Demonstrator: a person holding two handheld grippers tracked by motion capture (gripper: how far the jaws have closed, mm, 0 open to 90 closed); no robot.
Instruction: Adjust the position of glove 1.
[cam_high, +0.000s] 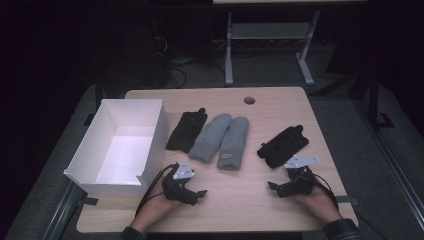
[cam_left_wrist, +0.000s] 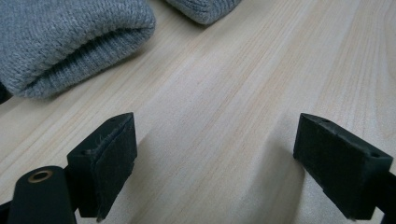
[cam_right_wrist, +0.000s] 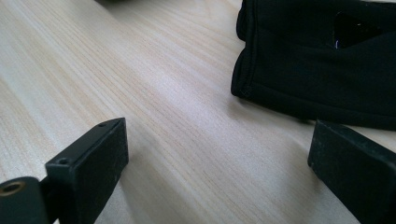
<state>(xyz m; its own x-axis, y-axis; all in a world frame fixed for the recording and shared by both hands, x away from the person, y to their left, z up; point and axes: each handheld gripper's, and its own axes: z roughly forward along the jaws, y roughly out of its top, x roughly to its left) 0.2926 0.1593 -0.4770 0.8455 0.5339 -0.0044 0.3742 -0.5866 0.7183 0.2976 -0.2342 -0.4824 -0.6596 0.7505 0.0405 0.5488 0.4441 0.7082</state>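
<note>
gloves: 2 grey mittens (cam_high: 220, 141), 2 black gloves (cam_high: 186, 131), 1 white box (cam_high: 122, 145)

The table (cam_high: 250, 210) takes the middle of the high view. On its left edge stands a box (cam_high: 120, 145), partly over the side. Right of the box, in the upper middle of the table, a glove (cam_high: 186, 131) lies; just right of it two mittens (cam_high: 220, 141) lie side by side and touch each other. Further right, apart from them, a second glove (cam_high: 282, 145) lies. Below the first mitten, near the bottom of the frame, is the left gripper (cam_high: 197, 194). Below the second glove, at the lower right, is the right gripper (cam_high: 274, 189). Behind the table, at the top of the frame, stands another table's frame (cam_high: 270, 40).
</note>
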